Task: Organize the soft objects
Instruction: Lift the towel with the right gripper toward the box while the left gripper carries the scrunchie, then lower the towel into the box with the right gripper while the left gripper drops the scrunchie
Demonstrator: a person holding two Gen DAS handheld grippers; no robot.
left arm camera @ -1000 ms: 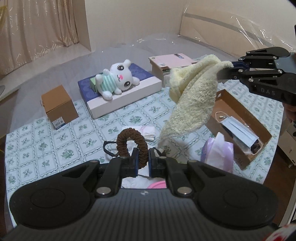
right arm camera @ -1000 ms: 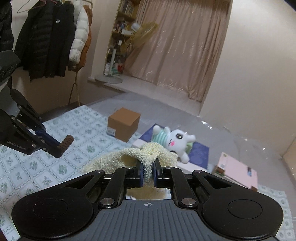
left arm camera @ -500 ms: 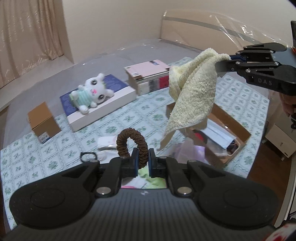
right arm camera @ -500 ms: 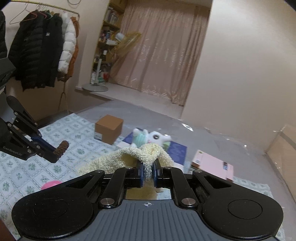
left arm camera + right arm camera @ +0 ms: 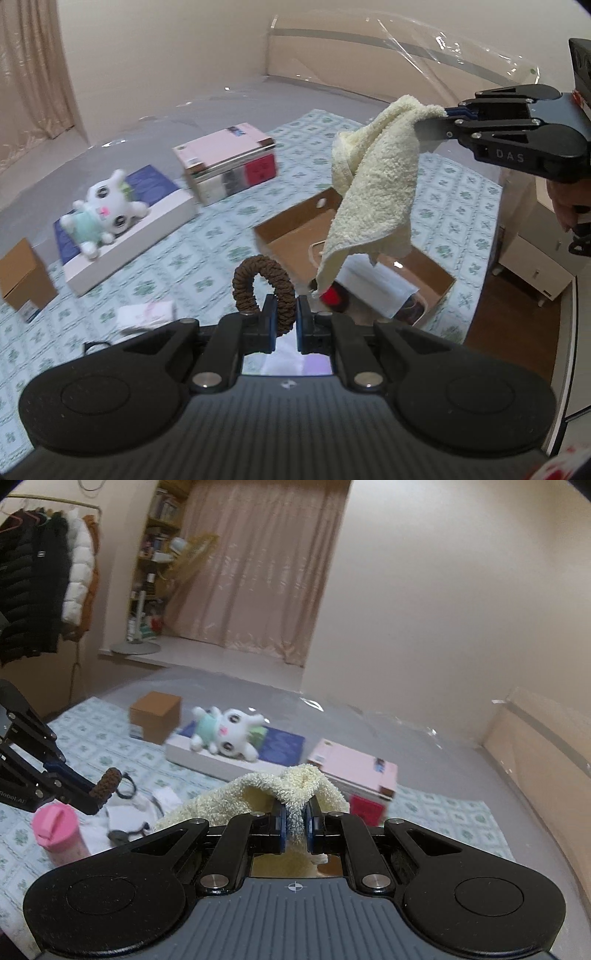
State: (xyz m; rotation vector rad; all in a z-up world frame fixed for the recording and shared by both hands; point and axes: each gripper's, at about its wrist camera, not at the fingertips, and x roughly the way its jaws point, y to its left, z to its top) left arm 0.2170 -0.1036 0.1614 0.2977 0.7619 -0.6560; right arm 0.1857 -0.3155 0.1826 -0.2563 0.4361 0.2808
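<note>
Towel and scrunchie are both held in the air above a bed. A pale yellow terry towel (image 5: 373, 184) hangs from the right gripper (image 5: 437, 120), whose jaws are pressed together on a bunched fold at its top edge. From the right wrist view, that fold of towel (image 5: 295, 794) stands up between the blue pads (image 5: 281, 825) of the right gripper (image 5: 295, 827), and the rest drapes down below the jaws, out of sight.

A brown knitted hair scrunchie (image 5: 260, 290) is pinched by the left gripper (image 5: 283, 325); its jaws are nearly closed on one side of the ring, and the loop stands upright just ahead of the fingertips. In the right wrist view the scrunchie (image 5: 106, 784) shows end-on at the tip of the left gripper (image 5: 92, 797), off to the left of the right jaws.

Below the hanging towel, ahead and right of the left jaws, lies an open brown cardboard box (image 5: 295, 236) holding a pale packet and something red, too blurred to identify. Farther ahead and left of the left jaws, a white plush toy in a mint shirt (image 5: 103, 214) lies on a flat white box with a blue top (image 5: 147, 221). A pink-topped box (image 5: 229, 162) sits beyond it. A pink lidded cup (image 5: 59, 834) stands below the left gripper.
</note>
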